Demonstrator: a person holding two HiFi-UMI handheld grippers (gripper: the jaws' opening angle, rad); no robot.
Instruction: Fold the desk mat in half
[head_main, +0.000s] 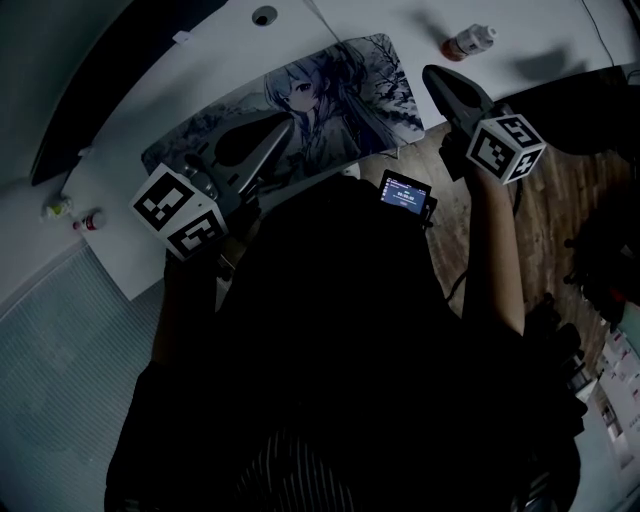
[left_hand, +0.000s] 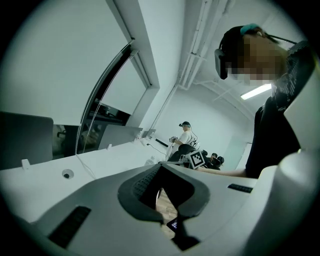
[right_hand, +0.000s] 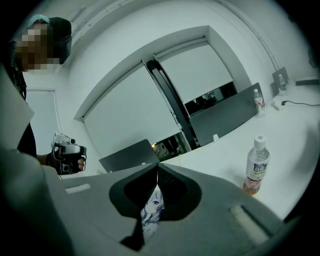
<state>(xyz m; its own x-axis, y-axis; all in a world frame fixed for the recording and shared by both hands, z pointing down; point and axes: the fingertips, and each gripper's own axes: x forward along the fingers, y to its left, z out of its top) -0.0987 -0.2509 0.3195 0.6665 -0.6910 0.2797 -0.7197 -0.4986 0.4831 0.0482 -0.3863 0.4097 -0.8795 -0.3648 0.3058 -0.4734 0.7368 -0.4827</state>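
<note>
The desk mat (head_main: 320, 100), printed with an anime girl, lies flat and unfolded on the white desk (head_main: 200, 60). My left gripper (head_main: 283, 128) hovers over the mat's near left part, jaws shut with nothing between them. In the left gripper view the tips (left_hand: 160, 166) meet and point out over the desk. My right gripper (head_main: 432, 74) hangs just past the mat's right edge, shut and holding nothing. In the right gripper view a strip of the mat (right_hand: 151, 210) shows below the closed right gripper (right_hand: 158, 166).
A small bottle (head_main: 470, 42) with a white cap stands on the desk right of the mat, also the bottle (right_hand: 256, 170) in the right gripper view. A dark monitor (head_main: 110, 70) sits back left. A small lit screen (head_main: 405, 192) is at the desk's near edge. Wooden floor (head_main: 560, 200) lies to the right.
</note>
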